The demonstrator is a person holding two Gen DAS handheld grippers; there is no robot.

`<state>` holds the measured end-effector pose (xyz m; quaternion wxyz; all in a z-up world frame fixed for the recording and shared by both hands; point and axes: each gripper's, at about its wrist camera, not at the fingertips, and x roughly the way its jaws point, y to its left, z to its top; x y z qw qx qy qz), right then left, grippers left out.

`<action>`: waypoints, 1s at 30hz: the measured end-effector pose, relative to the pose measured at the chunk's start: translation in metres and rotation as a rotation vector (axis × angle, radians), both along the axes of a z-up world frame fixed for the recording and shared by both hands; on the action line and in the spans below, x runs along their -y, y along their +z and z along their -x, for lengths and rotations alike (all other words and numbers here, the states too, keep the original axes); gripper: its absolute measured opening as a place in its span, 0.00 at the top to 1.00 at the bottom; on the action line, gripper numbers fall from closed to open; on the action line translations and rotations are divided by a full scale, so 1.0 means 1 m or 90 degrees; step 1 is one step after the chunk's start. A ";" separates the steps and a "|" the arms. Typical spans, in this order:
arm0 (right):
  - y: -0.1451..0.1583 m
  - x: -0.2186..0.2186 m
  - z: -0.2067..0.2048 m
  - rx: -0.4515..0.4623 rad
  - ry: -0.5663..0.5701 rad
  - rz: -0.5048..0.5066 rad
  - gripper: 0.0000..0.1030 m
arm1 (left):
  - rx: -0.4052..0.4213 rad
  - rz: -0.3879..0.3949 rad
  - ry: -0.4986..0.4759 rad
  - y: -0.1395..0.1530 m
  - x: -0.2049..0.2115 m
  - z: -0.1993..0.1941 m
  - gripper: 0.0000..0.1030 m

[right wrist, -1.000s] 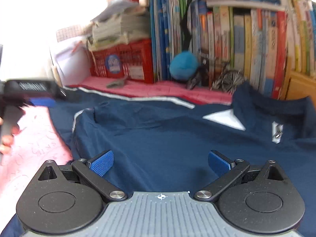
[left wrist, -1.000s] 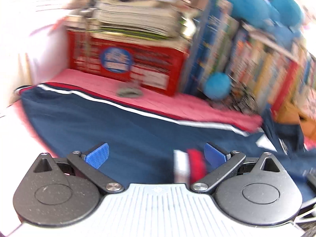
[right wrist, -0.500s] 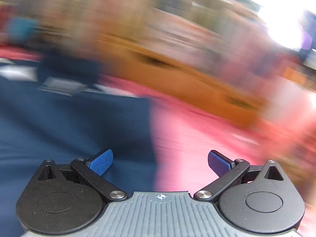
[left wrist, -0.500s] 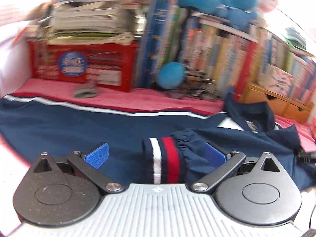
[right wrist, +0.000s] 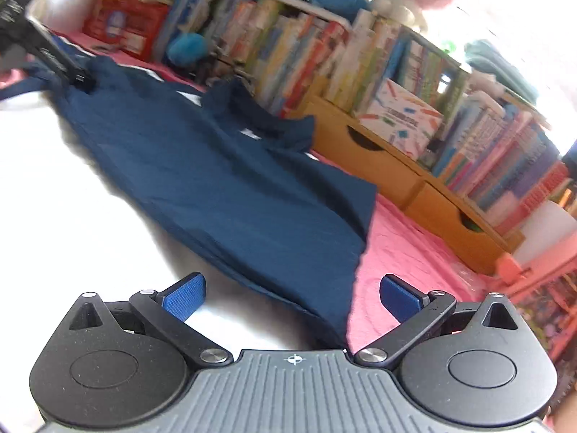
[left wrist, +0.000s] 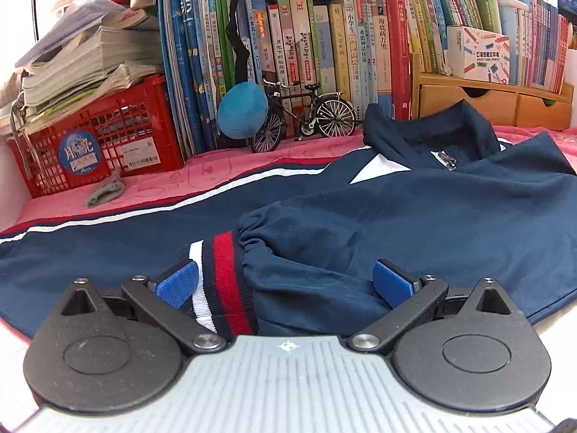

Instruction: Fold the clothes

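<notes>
A navy jacket (left wrist: 414, 216) with white and red stripes lies spread on a pink cloth (left wrist: 216, 166). One sleeve is folded across its body, and the striped cuff (left wrist: 220, 278) lies between the open jaws of my left gripper (left wrist: 285, 283). The collar (left wrist: 425, 130) lies at the far side by the books. In the right wrist view the jacket (right wrist: 223, 180) lies ahead, and its near corner (right wrist: 335, 328) sits between the open jaws of my right gripper (right wrist: 292, 297). My left gripper shows there at top left (right wrist: 75, 75), over the fabric.
A red crate (left wrist: 104, 140) with stacked papers stands at the back left. A row of books (left wrist: 324, 43), a blue plush ball (left wrist: 241, 112) and a model bicycle (left wrist: 306, 115) line the back. Wooden drawers (left wrist: 487, 104) stand at the back right.
My left gripper swung right, bringing the sleeve and cuff across the jacket body. My right gripper swung fast to the right and now faces the jacket's right corner.
</notes>
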<state>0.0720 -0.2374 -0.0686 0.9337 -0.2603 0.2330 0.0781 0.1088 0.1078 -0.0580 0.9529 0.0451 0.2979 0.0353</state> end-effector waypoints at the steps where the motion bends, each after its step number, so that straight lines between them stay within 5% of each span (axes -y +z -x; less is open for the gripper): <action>1: 0.000 0.009 -0.012 0.007 -0.065 -0.009 0.06 | 0.003 -0.001 0.000 0.001 0.000 0.001 0.00; 2: 0.000 0.020 -0.021 0.007 -0.110 -0.027 0.20 | 0.005 -0.002 0.001 0.002 0.000 0.002 0.00; 6: -0.001 0.058 -0.035 -0.033 -0.180 -0.122 0.14 | -0.006 -0.024 0.009 -0.005 0.004 -0.009 0.00; 9: -0.003 0.060 -0.031 -0.041 -0.196 -0.108 0.08 | -0.037 -0.020 0.012 -0.013 0.003 -0.019 0.00; 15: -0.001 0.049 -0.038 -0.063 -0.153 -0.013 0.07 | -0.061 0.073 0.017 -0.016 -0.022 -0.025 0.00; 18: 0.013 0.043 -0.022 -0.080 -0.113 0.001 0.06 | -0.060 0.063 0.018 -0.016 -0.019 -0.024 0.00; 24: 0.069 0.015 0.000 -0.073 0.026 -0.141 0.00 | -0.062 0.069 0.017 -0.017 -0.020 -0.025 0.00; 30: 0.045 -0.040 -0.086 -0.126 0.014 -0.247 0.05 | -0.062 0.070 0.017 -0.017 -0.021 -0.024 0.00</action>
